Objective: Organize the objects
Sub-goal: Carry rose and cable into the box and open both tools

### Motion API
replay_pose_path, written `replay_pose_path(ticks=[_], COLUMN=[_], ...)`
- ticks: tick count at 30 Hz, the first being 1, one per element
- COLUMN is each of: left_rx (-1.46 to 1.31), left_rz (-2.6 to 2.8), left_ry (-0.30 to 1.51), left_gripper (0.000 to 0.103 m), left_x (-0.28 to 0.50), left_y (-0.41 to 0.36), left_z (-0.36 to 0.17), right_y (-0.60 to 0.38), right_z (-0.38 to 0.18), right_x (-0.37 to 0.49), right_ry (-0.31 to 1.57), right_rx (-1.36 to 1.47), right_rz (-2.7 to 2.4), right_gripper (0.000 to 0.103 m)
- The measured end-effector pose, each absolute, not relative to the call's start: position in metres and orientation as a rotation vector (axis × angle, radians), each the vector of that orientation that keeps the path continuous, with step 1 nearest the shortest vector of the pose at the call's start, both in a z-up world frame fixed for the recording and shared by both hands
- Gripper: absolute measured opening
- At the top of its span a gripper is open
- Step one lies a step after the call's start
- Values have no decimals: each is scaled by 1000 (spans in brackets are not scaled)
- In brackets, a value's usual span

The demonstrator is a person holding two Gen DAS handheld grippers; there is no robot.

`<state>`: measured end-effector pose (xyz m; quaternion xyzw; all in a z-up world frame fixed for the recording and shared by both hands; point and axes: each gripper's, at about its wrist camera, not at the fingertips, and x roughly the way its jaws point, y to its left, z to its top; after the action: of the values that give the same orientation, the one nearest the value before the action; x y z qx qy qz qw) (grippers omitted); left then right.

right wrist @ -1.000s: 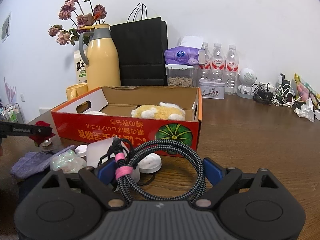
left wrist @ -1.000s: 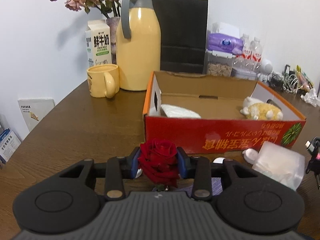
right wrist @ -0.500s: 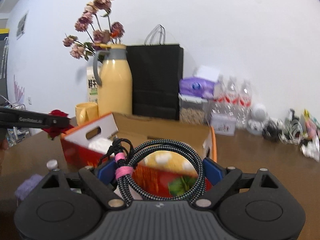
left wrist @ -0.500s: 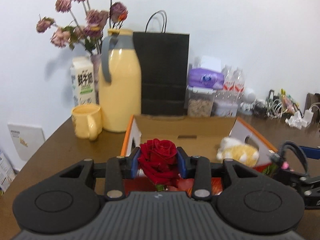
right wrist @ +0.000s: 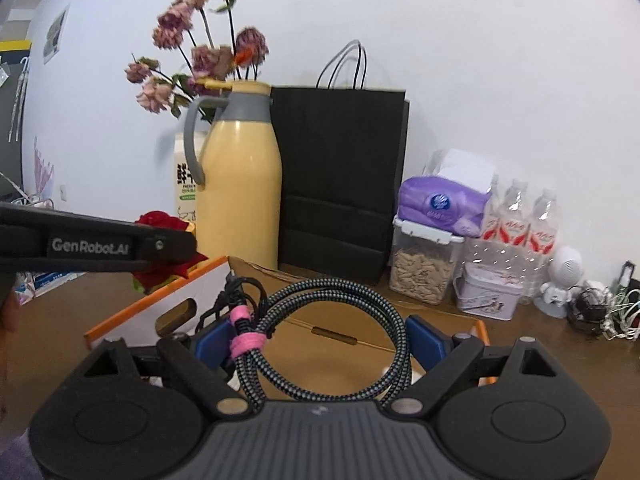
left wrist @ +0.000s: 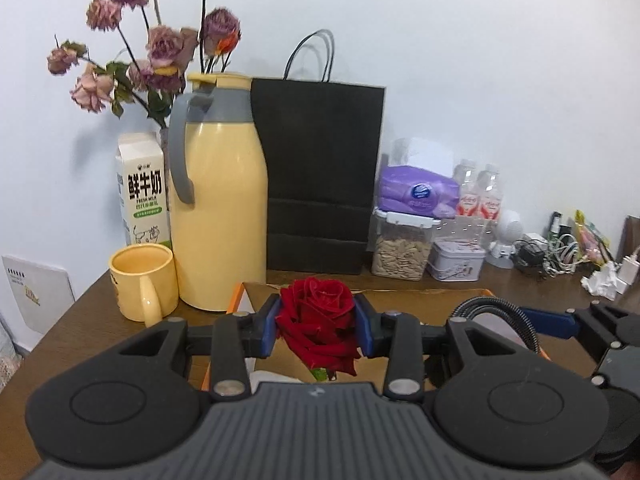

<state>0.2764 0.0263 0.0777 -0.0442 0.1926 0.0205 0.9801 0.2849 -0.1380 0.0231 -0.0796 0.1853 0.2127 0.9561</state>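
Note:
A red rose is pinched between the blue pads of my left gripper, which is shut on it and hangs over the open orange cardboard box. My right gripper is shut on a coiled braided cable tied with a pink band, also above the box. In the left wrist view the right gripper and its cable sit just to the right. The right wrist view shows the rose behind a left finger. The grippers hide most of the box's inside.
Behind the box, along the wall, stand a yellow thermos jug, a yellow mug, a milk carton, dried flowers, a black paper bag, a seed jar, a tin, water bottles and tangled chargers.
Both grippers have risen and moved forward from in front of the box to above it. The rose and the cable stay gripped as before.

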Motion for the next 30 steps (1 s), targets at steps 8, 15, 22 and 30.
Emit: replay_pose_path(ticks=[8, 15, 22, 30], left_rx=[-131, -118, -86, -51], left_rz=[94, 104, 106, 125], left_ry=[496, 554, 557, 519], left_gripper=[39, 39, 41, 92], left_x=[325, 337, 335, 329], left_y=[41, 44, 39, 32], left_z=[48, 30, 26, 30], right_y=[-122, -122, -122, -130], right_z=[1, -16, -17, -19], right_x=[337, 351, 349, 347], right_ry=[468, 529, 537, 585], right_rx=[-131, -135, -138, -117], right_rz=[416, 417, 420, 420], right_gripper=[90, 90, 91, 103])
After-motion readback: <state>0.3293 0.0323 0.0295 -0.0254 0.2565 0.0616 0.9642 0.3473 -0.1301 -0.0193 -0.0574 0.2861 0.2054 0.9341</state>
